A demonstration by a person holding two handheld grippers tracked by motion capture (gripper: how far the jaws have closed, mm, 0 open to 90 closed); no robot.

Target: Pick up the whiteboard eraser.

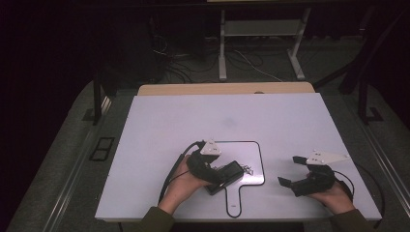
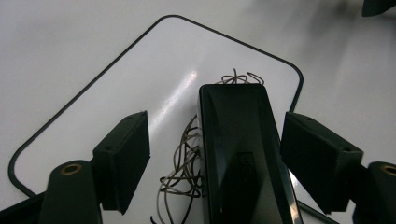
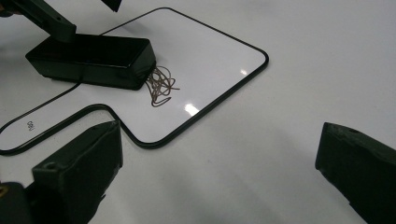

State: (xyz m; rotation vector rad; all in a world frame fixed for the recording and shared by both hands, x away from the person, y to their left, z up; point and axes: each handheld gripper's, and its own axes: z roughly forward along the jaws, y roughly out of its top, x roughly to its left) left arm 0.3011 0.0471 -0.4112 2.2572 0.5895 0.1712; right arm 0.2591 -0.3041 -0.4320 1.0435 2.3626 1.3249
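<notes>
Left gripper: jaws straddle black box, narrowed but gaps visible at both pads, no squeeze yet. Box lies on outlined paddle-shaped mat, tangled wire just beside it. Step, by judgement: closing for grasp. Next: finish closing squarely, keep wire clear of pads. Right gripper: jaws wide, nothing between, off to mat's right.
</notes>
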